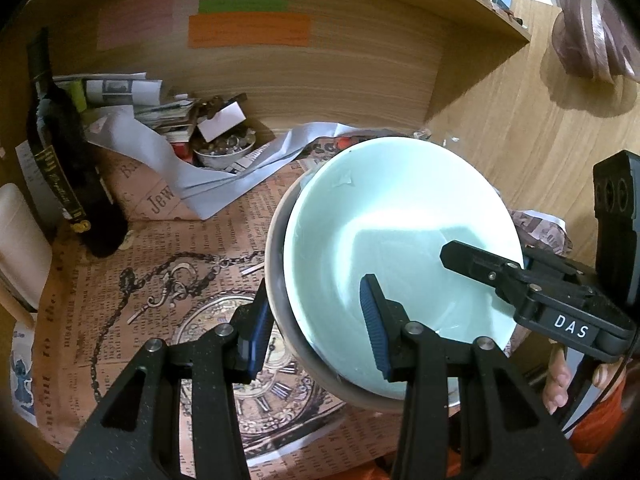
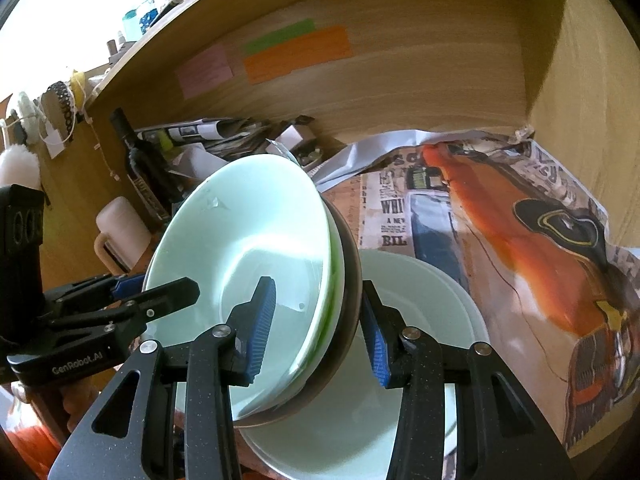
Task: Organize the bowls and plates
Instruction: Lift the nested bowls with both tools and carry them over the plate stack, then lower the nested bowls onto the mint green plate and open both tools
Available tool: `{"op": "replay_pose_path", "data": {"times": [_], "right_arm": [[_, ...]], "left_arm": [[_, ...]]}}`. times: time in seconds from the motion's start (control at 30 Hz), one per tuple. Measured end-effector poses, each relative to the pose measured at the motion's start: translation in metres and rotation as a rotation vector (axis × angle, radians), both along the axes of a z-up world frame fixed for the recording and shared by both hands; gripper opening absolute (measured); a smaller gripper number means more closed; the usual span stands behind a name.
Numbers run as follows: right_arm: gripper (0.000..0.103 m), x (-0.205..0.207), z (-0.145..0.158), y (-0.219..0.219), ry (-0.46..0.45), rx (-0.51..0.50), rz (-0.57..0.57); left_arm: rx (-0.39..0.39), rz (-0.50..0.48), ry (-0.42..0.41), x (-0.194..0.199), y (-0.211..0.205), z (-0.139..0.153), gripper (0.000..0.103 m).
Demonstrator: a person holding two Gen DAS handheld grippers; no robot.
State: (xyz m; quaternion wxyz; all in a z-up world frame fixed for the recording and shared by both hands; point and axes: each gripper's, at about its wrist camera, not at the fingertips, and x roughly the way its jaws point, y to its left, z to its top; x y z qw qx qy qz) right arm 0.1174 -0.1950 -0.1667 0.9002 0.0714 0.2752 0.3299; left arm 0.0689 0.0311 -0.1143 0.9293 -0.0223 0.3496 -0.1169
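stack: pale green bowl [image 1: 400, 240] nested in a brown-rimmed bowl [image 1: 280, 312], held tilted mid-frame above the worktop [image 1: 180, 280]
left gripper [image 1: 320, 328]: clamped on the stack's near rim
right gripper [image 2: 320, 328]: clamped on the opposite rim
done: looks like some nesting
left: landing it, maybe in the white bowl [image 2: 420, 320] lower right

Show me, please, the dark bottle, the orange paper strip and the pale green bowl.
dark bottle [image 1: 64, 172], left wrist view, on its label.
orange paper strip [image 1: 250, 30], left wrist view, its middle.
pale green bowl [image 2: 248, 236], right wrist view, inner wall.
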Motion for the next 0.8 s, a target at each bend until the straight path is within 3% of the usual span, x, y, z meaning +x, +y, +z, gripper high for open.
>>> {"op": "replay_pose_path", "data": {"times": [0.8], "right_arm": [[0.039,-0.001,-0.013,-0.037,0.05,-0.003,-0.093]], "left_arm": [[-0.009,-0.094,0.063,0.007,-0.04,-0.012,0.043]]}}
